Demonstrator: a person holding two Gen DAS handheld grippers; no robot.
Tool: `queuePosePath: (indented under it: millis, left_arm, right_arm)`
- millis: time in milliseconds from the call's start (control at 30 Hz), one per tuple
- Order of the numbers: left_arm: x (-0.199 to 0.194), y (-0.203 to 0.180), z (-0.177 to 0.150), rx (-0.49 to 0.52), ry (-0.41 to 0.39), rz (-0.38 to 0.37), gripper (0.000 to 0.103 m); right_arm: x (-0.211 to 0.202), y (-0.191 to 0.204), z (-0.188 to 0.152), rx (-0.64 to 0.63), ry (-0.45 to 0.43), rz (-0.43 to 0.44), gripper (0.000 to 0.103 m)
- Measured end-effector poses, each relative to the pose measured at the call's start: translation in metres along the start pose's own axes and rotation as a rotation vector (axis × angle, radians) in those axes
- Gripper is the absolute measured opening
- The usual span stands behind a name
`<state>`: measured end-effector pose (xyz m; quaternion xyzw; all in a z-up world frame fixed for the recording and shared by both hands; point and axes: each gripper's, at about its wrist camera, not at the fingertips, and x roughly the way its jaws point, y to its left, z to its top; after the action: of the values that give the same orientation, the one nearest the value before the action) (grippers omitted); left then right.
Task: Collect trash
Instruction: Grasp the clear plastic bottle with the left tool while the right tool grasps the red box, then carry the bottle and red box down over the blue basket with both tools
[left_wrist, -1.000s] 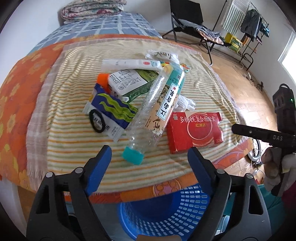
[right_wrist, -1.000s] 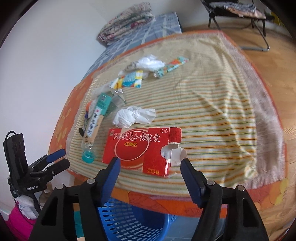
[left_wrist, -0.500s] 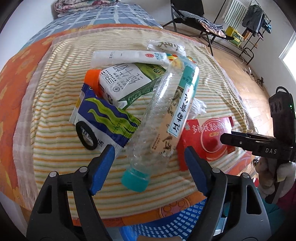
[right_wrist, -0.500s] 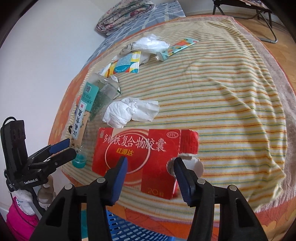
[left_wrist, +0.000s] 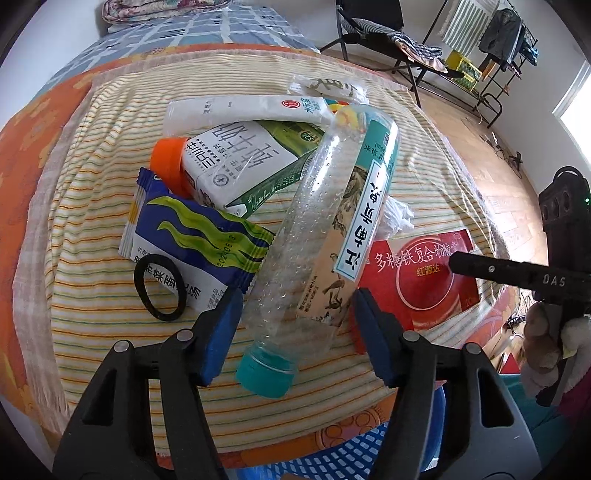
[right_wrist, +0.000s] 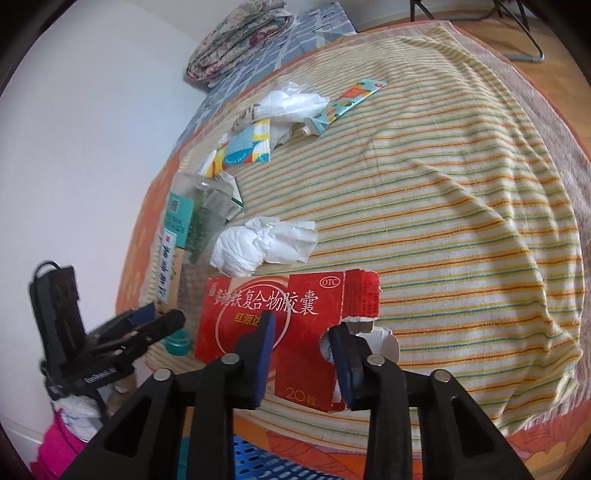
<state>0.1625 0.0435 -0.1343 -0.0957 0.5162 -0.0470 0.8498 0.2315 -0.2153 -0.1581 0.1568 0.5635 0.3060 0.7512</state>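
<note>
Striped towelling (right_wrist: 461, 206) covers the bed and bears all the litter, with the blue slotted basket (left_wrist: 354, 448) just below its near edge. Next in size, the clear plastic bottle (left_wrist: 325, 236) lies on its side across the milk carton (left_wrist: 236, 162) and the blue snack wrapper (left_wrist: 192, 236), teal cap toward the camera. The left gripper (left_wrist: 295, 314) stands open, its pads on either side of the bottle's lower body; close there, below the label, squarely across the barrel, so it cannot roll out. The red medicine box (right_wrist: 280, 332) lies flat at the towel's edge, and the right gripper (right_wrist: 303, 339), jaws apart, straddles its near end; pinch across the width, clear of the torn flap.
</note>
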Motion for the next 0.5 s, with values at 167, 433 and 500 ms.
queuePosePath:
  millis: [167, 433, 500]
  left_arm:
    - [-0.001, 0.0, -0.002, 0.003, -0.005, 0.0, 0.063]
    - [-0.011, -0.007, -0.003, 0.019, -0.035, 0.011, 0.062]
    - [-0.019, -0.009, -0.003, 0.028, -0.053, 0.011, 0.061]
  right_arm:
    - [-0.007, 0.002, -0.003, 0.031, -0.01, 0.097, 0.017]
    - [-0.019, 0.035, -0.002, -0.068, -0.051, 0.059, 0.007]
    - [-0.027, 0.047, -0.004, -0.117, -0.071, 0.03, 0.006]
